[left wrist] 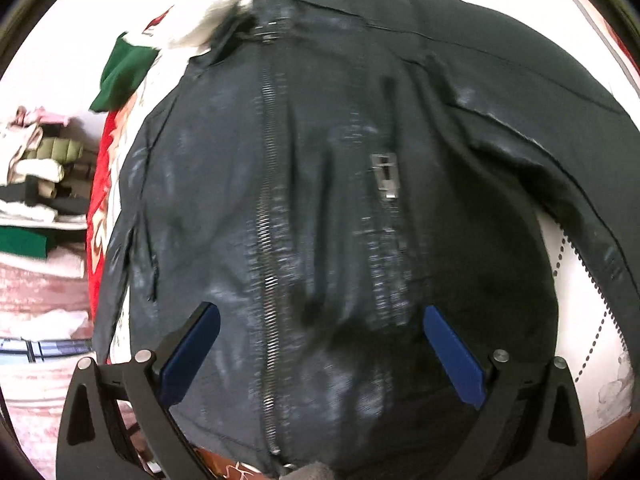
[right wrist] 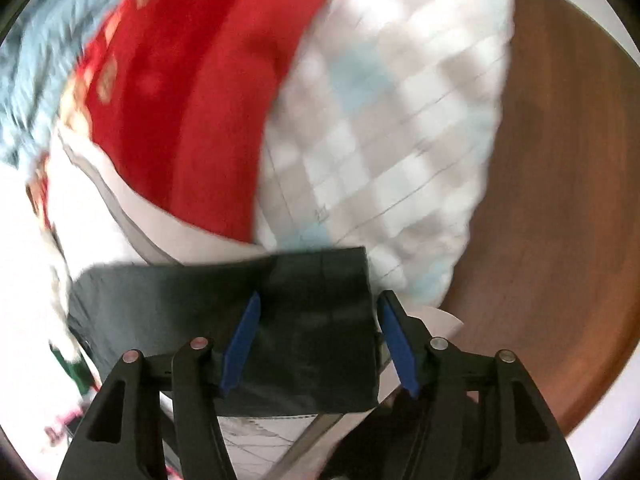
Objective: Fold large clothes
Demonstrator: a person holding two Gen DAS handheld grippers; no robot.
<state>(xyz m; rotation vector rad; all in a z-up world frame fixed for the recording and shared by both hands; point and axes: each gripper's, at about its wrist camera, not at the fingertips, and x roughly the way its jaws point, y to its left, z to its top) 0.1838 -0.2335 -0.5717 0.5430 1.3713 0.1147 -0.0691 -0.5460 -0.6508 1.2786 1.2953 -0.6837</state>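
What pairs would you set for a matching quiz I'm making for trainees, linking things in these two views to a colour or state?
Things:
1. jacket
2. main zipper
3. left gripper
4. folded garment

Descriptions:
A. green
B. silver, closed up the front
C. open, above the fabric
D. black, spread out flat

Pairs: 1-D, 2-B, 3-C, 4-A

The right gripper is also open, with a dark sleeve end between its fingers.
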